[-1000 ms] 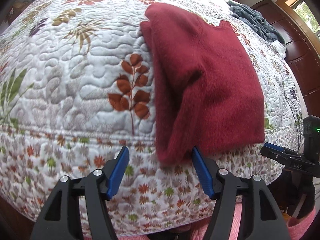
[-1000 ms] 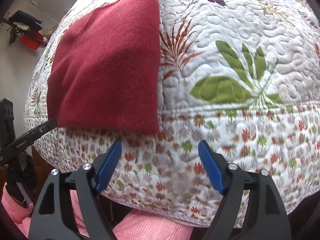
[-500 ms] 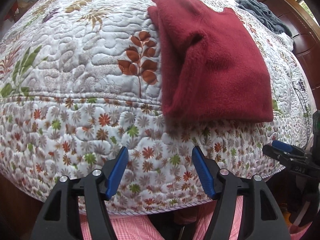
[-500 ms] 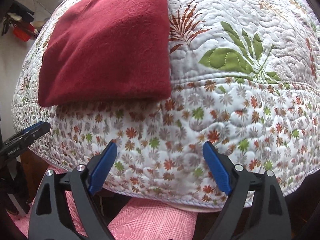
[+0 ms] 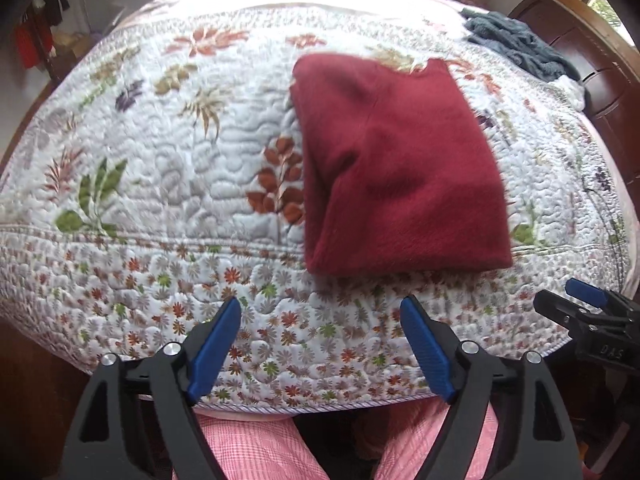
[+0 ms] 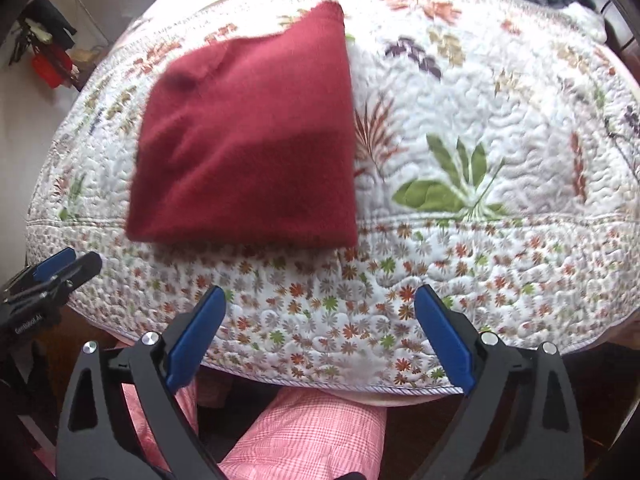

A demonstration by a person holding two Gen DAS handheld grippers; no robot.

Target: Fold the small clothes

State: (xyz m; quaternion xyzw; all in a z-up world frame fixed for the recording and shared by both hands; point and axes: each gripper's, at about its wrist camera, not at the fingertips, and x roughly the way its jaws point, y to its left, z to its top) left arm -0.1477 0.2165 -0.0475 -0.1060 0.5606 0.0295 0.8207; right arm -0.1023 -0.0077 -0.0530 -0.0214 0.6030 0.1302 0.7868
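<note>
Left wrist view: I see one bed (image 5: 168, 168) under a white quilt printed with leaves and flowers, one dark wooden headboard (image 5: 592, 64) at its far right corner, and one grey-blue cloth (image 5: 516, 44) bunched beside it. One folded red garment (image 5: 396, 184) lies flat near the bed's front edge. My left gripper (image 5: 320, 344) hangs off that edge, jaws apart, gripping nothing. Right wrist view: my right gripper (image 6: 320, 336) likewise, jaws apart; the folded red garment (image 6: 248, 140) lies by the front edge. Pink checked trousers (image 6: 304, 436) show below.
</note>
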